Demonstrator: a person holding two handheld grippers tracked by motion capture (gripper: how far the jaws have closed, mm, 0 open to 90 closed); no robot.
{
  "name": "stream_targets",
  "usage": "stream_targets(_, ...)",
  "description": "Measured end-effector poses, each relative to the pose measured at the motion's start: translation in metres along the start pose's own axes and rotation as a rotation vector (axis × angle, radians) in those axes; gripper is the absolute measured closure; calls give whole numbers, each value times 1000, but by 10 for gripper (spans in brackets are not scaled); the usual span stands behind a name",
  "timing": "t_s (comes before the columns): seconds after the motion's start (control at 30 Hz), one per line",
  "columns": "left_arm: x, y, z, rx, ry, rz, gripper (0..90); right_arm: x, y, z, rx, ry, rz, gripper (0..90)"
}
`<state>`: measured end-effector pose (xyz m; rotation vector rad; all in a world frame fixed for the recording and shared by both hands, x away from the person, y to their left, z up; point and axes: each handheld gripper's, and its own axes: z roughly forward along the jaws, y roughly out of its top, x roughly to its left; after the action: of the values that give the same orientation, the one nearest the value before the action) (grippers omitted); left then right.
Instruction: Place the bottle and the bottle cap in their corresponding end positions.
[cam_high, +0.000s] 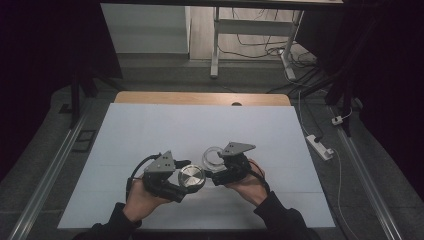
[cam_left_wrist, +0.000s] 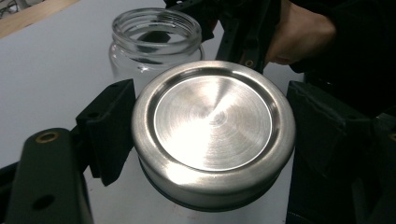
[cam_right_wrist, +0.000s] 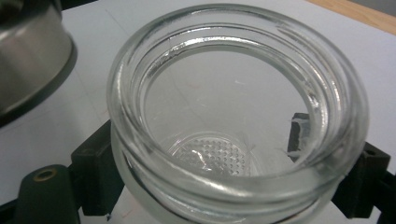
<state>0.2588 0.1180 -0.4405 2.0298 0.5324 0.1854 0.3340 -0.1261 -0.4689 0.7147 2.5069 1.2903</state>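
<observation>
Left hand-held gripper (cam_high: 186, 181) pinches the steel lid (cam_high: 192, 177) by its rim, face up and level, just off the counter (cam_high: 150, 130). Right hand-held gripper (cam_high: 216, 172) clamps the glass jar (cam_high: 213, 157) below its threaded neck; the jar is upright, open and empty. The lid lies at about 8 o'clock from the jar mouth, near but apart. Judgement: the step in hand is pairing lid and jar. Recommended: carry the lid toward 2 o'clock, centre it over the mouth, keep it flat, seat it before turning, and hold the jar steady.
</observation>
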Motion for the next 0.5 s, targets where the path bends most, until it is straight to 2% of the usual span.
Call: stream_targets(0.5,-8,-18,17,24,-23,18,204,-11,5,6,-1,-19,28,146)
